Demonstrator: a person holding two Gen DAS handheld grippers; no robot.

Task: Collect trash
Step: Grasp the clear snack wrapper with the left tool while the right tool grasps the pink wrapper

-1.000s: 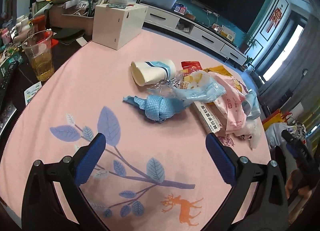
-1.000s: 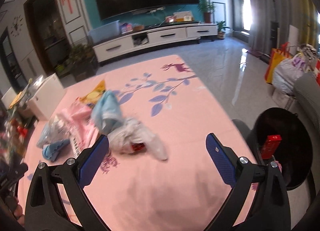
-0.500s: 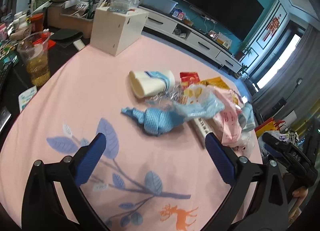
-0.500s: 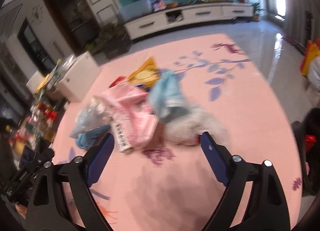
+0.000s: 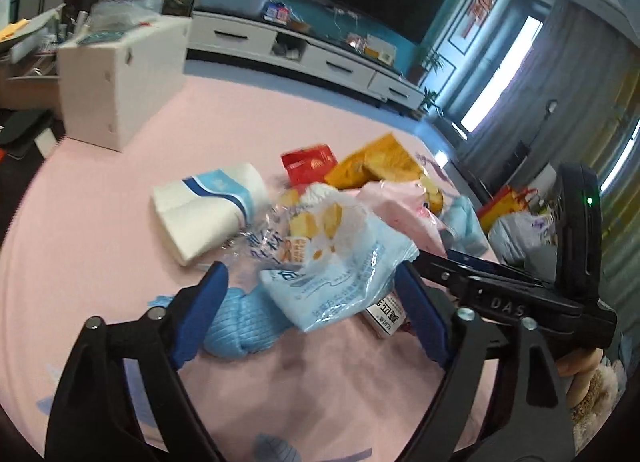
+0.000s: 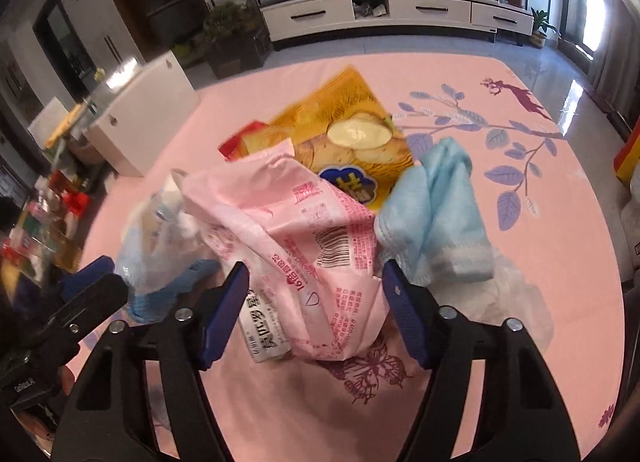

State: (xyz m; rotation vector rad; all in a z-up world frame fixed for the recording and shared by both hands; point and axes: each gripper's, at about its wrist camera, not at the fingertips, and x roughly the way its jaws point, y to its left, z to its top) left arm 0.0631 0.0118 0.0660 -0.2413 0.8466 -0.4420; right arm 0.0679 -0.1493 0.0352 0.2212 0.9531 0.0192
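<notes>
Our fingers are spread on both tools, nothing clamped: the left gripper (image 5: 312,302) straddles the pale blue wrapper (image 5: 340,282), and the right gripper (image 6: 316,302) straddles the pink wrapper (image 6: 304,246); both wrappers lie in one heap of trash in the middle of the pink tablecloth (image 6: 500,342), overlapping each other. The risk, as we judge it, is that the two tools come at the same heap from opposite sides and already sit close, so closing together could knock them into each other or tug one piece two ways; thin film may also slide out of the pads, or drag neighbours along. The knotted blue cloth (image 5: 240,326) lies under the blue wrapper's edge and could be pinched with it; a white strip pack (image 6: 264,338) pokes from beneath the pink one; the light blue towel (image 6: 436,222) touches our right finger (image 6: 404,318). Further out lie the yellow chip bag (image 6: 344,134), a red packet (image 5: 308,162), a squashed paper cup (image 5: 208,210); the white box (image 5: 120,78) stands well apart.
</notes>
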